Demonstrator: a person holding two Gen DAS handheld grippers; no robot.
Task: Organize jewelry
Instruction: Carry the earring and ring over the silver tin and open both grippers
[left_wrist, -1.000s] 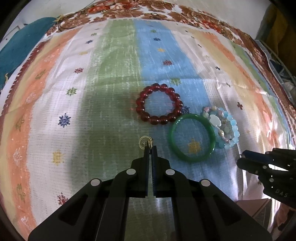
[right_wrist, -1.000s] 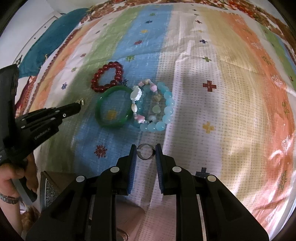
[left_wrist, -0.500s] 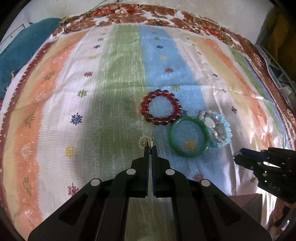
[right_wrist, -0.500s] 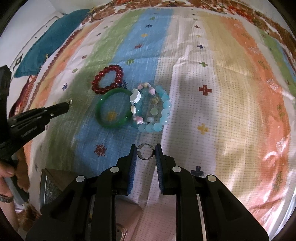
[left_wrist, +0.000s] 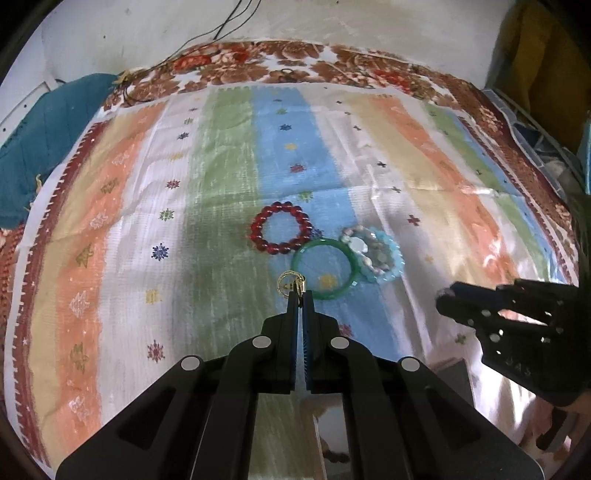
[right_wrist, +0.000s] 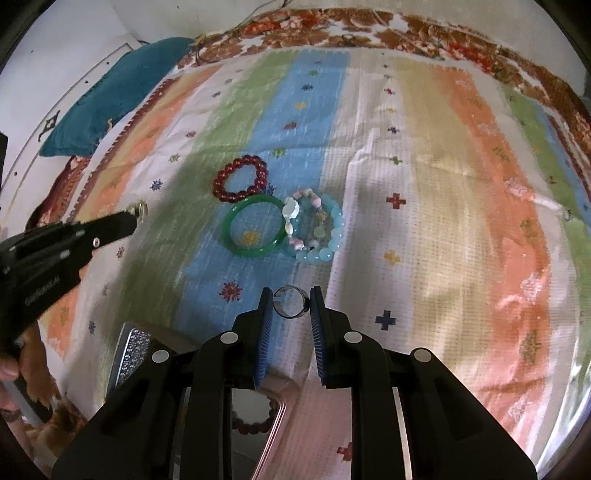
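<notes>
striped cloth (left_wrist: 221, 206) over floral bedspread (left_wrist: 332, 70), white wall (left_wrist: 332, 22)

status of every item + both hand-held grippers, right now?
Left hand-held gripper: shut on gold ring.
Right hand-held gripper: shut on silver ring.
Red bead bracelet: flat on cloth.
Green bangle: flat, touching pastel bead bracelet.

Glossy green bangle (left_wrist: 325, 268), woven cloth (left_wrist: 221, 206)

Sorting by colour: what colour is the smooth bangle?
Green; the bangle shows best in the right wrist view.
</notes>
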